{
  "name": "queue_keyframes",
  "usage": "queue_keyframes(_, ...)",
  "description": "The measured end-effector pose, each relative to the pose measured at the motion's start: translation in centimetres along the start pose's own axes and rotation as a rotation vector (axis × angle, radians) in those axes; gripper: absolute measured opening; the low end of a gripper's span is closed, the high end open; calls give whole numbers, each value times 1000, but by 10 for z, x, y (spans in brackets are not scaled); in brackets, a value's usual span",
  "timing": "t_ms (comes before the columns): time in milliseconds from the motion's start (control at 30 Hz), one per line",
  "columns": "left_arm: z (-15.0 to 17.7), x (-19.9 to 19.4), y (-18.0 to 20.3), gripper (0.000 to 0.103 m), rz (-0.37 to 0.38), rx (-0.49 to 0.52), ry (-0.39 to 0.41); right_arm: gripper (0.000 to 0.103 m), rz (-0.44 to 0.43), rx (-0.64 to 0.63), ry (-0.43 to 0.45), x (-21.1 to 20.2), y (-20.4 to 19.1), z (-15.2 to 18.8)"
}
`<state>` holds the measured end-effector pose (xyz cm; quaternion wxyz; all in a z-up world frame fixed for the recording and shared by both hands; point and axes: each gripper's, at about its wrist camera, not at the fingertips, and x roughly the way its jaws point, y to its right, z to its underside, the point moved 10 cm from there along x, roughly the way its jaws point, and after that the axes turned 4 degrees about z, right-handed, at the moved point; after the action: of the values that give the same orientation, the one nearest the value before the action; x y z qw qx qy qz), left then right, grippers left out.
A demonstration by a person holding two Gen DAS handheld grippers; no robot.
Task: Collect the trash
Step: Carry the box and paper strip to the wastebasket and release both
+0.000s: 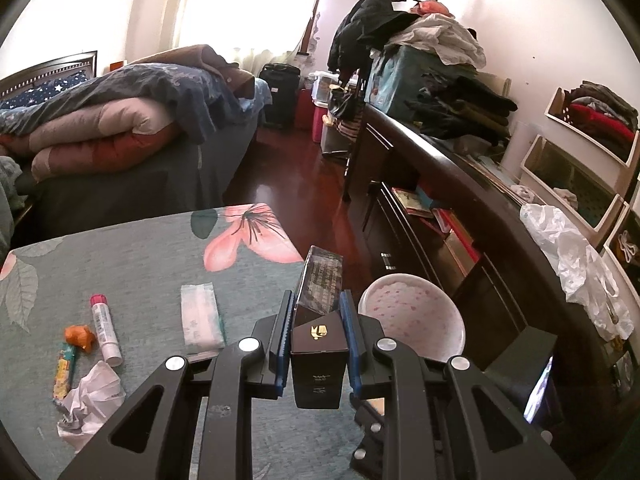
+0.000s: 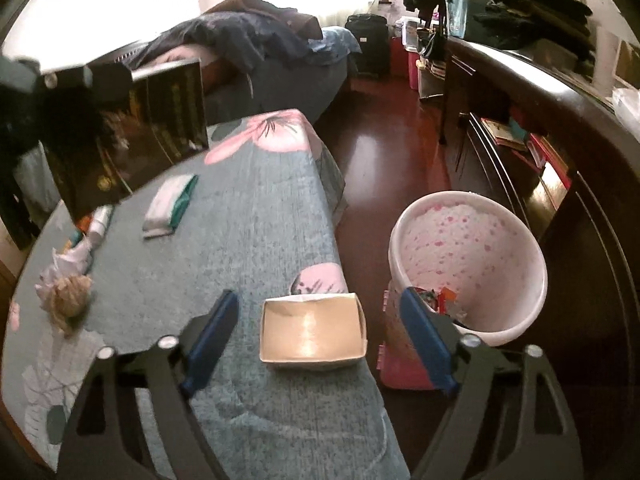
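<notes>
Left gripper (image 1: 316,344) clamped on dark box (image 1: 318,320), stiff, light, held across narrow sides near table's (image 1: 140,264) bin-side edge; right gripper (image 2: 316,336) wide over open tray (image 2: 312,334), crushable, grip walls.

Bin (image 2: 468,264) right of table (image 2: 256,216)

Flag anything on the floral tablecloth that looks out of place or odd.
The open white cardboard box sits at the table's edge beside the pink-spotted bin, close to tipping off. Crumpled white paper and wrappers litter the far side.
</notes>
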<state>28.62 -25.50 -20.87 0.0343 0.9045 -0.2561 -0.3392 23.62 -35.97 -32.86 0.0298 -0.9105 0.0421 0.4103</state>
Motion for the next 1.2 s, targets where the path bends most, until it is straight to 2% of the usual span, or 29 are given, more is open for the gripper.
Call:
queue_keyframes(33, 0, 0, -1, 23, 0, -3, -1, 52, -8, 2, -19, 3, -1, 3)
queue_keyframes(300, -2, -1, 5, 23, 8, 2, 4, 51, -54, 54, 34, -18, 11, -9)
queue_keyframes(467, -9, -1, 21, 23, 27, 24, 14, 51, -33, 84, 100, -46, 33, -25)
queue_keyframes(633, -18, 5, 51, 23, 57, 72, 21, 51, 28, 126, 151, -65, 71, -35)
queue_keyframes(800, -21, 22, 81, 23, 90, 120, 10, 51, 87, 184, 159, -65, 114, -34)
queue_keyframes(933, -19, 49, 110, 23, 114, 167, -19, 51, 141, 238, 155, -57, 151, -30)
queue_keyframes(1200, -10, 101, 141, 23, 153, 213, -83, 52, 205, 311, 134, -28, 201, -24)
